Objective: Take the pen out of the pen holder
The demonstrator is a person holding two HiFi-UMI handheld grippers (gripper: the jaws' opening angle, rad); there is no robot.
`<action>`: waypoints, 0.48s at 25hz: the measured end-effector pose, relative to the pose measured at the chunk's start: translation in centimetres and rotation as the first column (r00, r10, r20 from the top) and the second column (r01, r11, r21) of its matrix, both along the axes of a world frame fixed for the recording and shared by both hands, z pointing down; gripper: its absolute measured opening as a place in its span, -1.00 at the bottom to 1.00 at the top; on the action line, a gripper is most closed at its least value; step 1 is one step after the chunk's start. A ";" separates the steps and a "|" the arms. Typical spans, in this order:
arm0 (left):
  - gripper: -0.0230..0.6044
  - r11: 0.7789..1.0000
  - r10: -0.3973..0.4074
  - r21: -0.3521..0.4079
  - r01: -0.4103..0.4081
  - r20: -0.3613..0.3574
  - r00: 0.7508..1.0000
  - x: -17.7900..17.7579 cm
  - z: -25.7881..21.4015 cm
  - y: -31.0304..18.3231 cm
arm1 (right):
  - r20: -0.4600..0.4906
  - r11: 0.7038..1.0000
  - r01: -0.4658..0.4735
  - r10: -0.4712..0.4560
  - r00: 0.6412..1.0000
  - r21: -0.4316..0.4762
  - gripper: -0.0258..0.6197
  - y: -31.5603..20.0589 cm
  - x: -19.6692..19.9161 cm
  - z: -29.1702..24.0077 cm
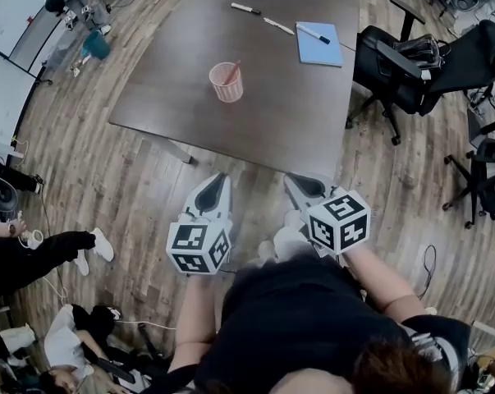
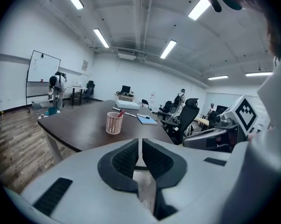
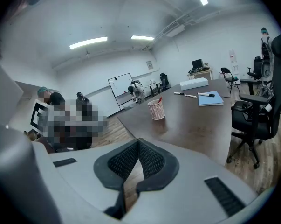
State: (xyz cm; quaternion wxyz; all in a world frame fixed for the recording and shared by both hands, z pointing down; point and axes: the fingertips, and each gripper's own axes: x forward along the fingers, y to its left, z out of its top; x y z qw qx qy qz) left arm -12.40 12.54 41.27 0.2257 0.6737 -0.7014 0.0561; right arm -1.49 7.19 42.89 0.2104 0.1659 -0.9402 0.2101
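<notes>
Nearly upright, one red pen (image 1: 231, 71) leans in the pink pen holder (image 1: 226, 88); the left gripper (image 1: 217, 180) and right gripper (image 1: 296, 181), well short of it, are both closed on nothing.

Room bright, even. Ceiling strip lights (image 2: 102, 37) overhead, blown out white. Soft sheen on table (image 3: 196, 120). Gripper views fisheye, corners black, straight lines bowed. Right gripper view hazier. Head view sharp.

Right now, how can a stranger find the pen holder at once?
Look at the dark table. The pen holder stands alone on its near left part, away from the blue notebook and loose pens at the far end. It is the only upright thing there: a pink mesh cup with a red pen inside.
</notes>
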 end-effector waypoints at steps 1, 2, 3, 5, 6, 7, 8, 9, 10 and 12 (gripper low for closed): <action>-0.83 1.000 0.001 -0.004 -0.001 0.007 1.000 -0.1 0.0 -0.9 | 0.003 1.000 0.010 -0.010 1.000 -0.003 -0.87 -0.8 -0.2 0.0; -0.83 1.000 0.001 -0.008 -0.001 0.016 1.000 -0.4 0.0 -1.8 | 0.006 1.000 0.021 -0.021 1.000 -0.005 -0.87 -1.6 -0.5 0.0; -0.83 1.000 -0.002 -0.010 0.003 0.026 1.000 -0.7 -0.1 -2.7 | 0.008 0.999 0.032 -0.031 0.999 -0.006 -0.87 -2.3 -0.8 0.0; -0.83 1.000 -0.013 -0.009 0.013 0.041 0.999 -1.2 -0.3 -4.4 | 0.010 0.999 0.051 -0.051 0.999 -0.006 -0.87 -3.7 -1.3 -0.1; -0.83 1.000 -0.018 -0.007 0.018 0.046 0.999 -1.4 -0.3 -5.4 | 0.011 0.998 0.059 -0.059 0.998 -0.007 -0.87 -4.4 -1.5 -0.1; -0.82 1.000 -0.022 -0.006 0.022 0.050 0.999 -1.6 -0.3 -6.3 | 0.012 0.998 0.066 -0.066 0.998 -0.008 -0.87 -5.1 -1.7 -0.1; -0.76 1.000 -0.024 -0.009 0.024 0.051 0.998 -1.7 -0.1 -7.2 | 0.014 0.997 0.072 -0.072 0.997 -0.009 -0.87 -5.8 -1.8 -0.1; -0.60 1.000 -0.025 -0.014 0.025 0.053 0.998 -1.7 0.0 -8.1 | 0.016 0.997 0.078 -0.078 0.997 -0.011 -0.87 -6.4 -1.8 -0.1; -0.56 0.999 -0.026 -0.018 0.027 0.055 0.998 -1.8 0.2 -9.0 | 0.019 0.996 0.083 -0.083 0.996 -0.012 -0.87 -7.0 -1.9 -0.1; -0.56 0.999 -0.031 -0.024 0.033 0.065 0.997 -2.0 0.3 -10.4 | 0.024 0.996 0.091 -0.090 0.996 -0.012 -0.87 -8.1 -2.0 0.0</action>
